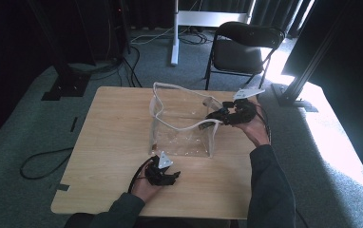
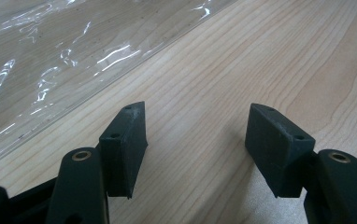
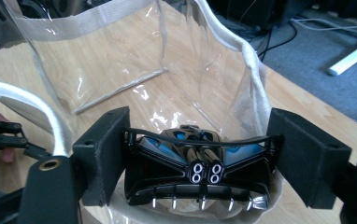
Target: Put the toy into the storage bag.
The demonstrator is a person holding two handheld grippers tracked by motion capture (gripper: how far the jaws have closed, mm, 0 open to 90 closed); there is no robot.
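A clear plastic bag [image 1: 179, 128] with white trim stands open on the wooden table [image 1: 113, 123]. My right gripper [image 1: 224, 115] is at the bag's right rim, shut on a black toy car [image 1: 214, 116]. In the right gripper view the car [image 3: 200, 168], black with blue panels and twin exhaust pipes, sits between the jaws of that gripper [image 3: 200, 140], above the bag's white rim [image 3: 256, 74]. My left gripper [image 1: 172, 176] rests low on the table in front of the bag. Its jaws stand open with nothing between them [image 2: 195, 149], and the bag's clear plastic [image 2: 50, 60] lies just beyond.
A black folding chair [image 1: 243, 47] stands behind the table, with a white stand post [image 1: 175, 33] to its left. A black cable [image 1: 42, 161] loops on the carpet at left. A dark frame post [image 1: 308, 71] rises at right.
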